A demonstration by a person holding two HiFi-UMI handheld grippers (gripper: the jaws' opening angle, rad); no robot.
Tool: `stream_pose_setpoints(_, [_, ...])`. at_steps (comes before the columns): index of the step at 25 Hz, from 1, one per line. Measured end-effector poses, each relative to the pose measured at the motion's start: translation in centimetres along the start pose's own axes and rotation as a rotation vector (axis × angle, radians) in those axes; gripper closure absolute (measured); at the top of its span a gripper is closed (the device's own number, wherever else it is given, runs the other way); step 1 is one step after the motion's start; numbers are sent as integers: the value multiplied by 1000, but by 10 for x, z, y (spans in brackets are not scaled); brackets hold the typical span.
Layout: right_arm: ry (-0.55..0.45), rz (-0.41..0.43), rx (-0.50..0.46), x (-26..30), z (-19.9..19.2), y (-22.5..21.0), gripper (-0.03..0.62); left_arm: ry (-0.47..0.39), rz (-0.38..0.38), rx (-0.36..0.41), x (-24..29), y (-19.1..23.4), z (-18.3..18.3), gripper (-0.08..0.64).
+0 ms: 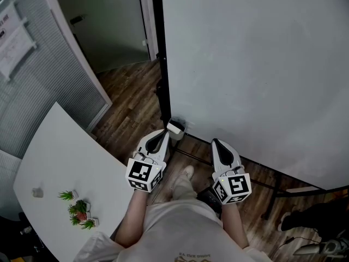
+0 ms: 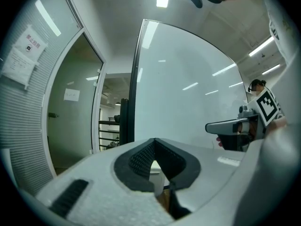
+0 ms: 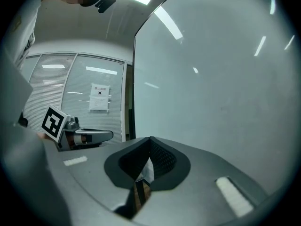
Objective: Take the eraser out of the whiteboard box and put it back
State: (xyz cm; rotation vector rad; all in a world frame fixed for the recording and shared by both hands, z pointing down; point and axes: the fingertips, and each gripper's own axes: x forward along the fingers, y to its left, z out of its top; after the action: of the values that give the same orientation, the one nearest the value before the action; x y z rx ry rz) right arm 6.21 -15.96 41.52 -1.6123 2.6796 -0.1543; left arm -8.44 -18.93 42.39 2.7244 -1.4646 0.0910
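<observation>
The big whiteboard [image 1: 256, 64] stands upright ahead of me. A small white box [image 1: 175, 128] hangs at its lower left corner; I cannot see the eraser. My left gripper [image 1: 164, 134] points level, its tips just left of the box, and its jaws are shut with nothing between them. My right gripper [image 1: 215, 142] is level too, further right near the board's lower edge, also shut and empty. In the left gripper view the jaws of the left gripper [image 2: 154, 141] meet in front of the board, and the right gripper [image 2: 231, 127] shows beside them. The right gripper view shows the right gripper [image 3: 150, 140] shut.
A white table [image 1: 65, 162] with small potted plants [image 1: 80, 209] stands at my lower left. A glass partition and a doorway [image 1: 109, 26] lie to the left of the board. The board's stand legs [image 1: 272, 187] run over the wooden floor.
</observation>
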Motion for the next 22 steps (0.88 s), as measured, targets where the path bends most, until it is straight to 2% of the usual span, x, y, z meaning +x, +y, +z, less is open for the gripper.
stream_pose_setpoints(22, [-16, 4, -10, -10, 8, -5, 581, -11, 0, 9, 2, -7, 7, 563])
